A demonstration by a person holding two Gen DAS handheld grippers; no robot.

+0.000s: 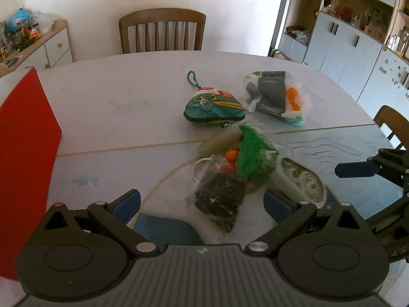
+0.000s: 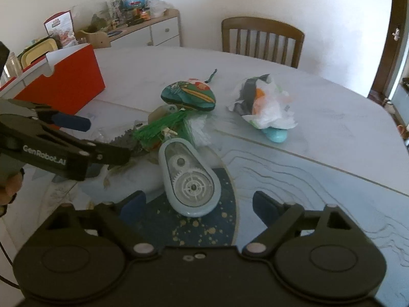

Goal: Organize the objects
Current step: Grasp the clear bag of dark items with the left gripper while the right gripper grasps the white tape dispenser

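soft daylight, brightest on the back wall (image 1: 102, 12); fisheye bends the table (image 2: 332, 117) edges, dark vignette in corners; mild blur softens the near clutter, colours slightly washed.

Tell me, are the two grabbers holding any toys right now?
No, nothing is held. The left gripper is open over the clear bag, and the right gripper is open around the tape roller, not pinching it.

Pale blue tape dispenser (image 2: 188, 176) between the wide-apart jaws of the right hand-held gripper (image 2: 199, 204), untouched.
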